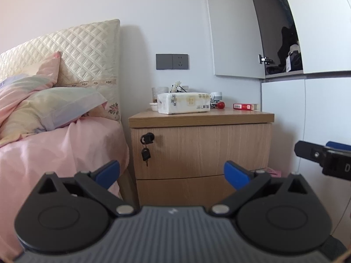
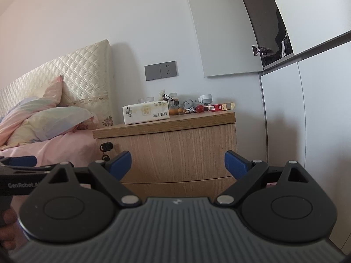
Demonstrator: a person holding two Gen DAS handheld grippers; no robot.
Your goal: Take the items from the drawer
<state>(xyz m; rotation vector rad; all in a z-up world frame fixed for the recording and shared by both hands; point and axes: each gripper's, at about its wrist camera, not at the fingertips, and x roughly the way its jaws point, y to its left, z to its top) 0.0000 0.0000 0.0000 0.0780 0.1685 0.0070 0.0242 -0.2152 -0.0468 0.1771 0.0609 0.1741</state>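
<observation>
I'm looking at a bedroom corner: a wooden nightstand (image 1: 200,144) stands between a pink-covered bed (image 1: 54,149) and a white wardrobe (image 1: 307,114), touching or nearly touching both, so there is no side room, only open space in front. Its top drawer (image 1: 201,151) is closed, flush under the overhanging top edge, with a key (image 1: 145,154) hanging from the lock at its left end. The lower drawer (image 1: 182,191) is shut too. On top sit a tissue pack (image 1: 183,103) near the front edge and a red box (image 1: 245,106) towards the right.

My left gripper (image 1: 171,175) is held level, facing the drawer front and apart from it, jaws spread wide with nothing between them. My right gripper (image 2: 177,164) is tilted a little, alongside the left, also wide and empty.
</observation>
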